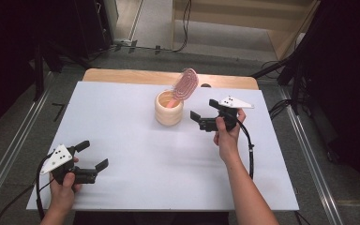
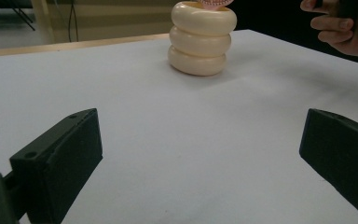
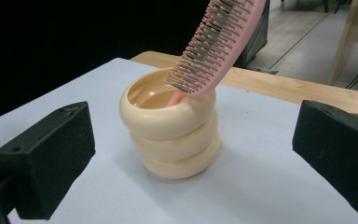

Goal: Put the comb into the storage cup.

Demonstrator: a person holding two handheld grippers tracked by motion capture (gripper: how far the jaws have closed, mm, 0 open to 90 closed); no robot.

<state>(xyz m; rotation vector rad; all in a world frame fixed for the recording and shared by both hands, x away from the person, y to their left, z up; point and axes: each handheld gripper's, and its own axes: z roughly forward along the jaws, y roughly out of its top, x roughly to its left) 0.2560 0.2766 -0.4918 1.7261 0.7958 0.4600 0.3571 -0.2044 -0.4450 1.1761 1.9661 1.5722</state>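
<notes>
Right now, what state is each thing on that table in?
Pink hairbrush: handle down in the holder, bristle head leaning out over the rim.
Cream ringed holder: upright, ungripped.
Left gripper: open, empty, near the table's front edge.
Right gripper: open, empty, beside the holder.

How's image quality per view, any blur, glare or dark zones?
High view: sharp, even light on the white table, surroundings very dark. Left gripper view: near jaws soft, cream holder fairly sharp, faint shadow beside it. Right gripper view: pink brush crisp, black backdrop at left, no glare.
</notes>
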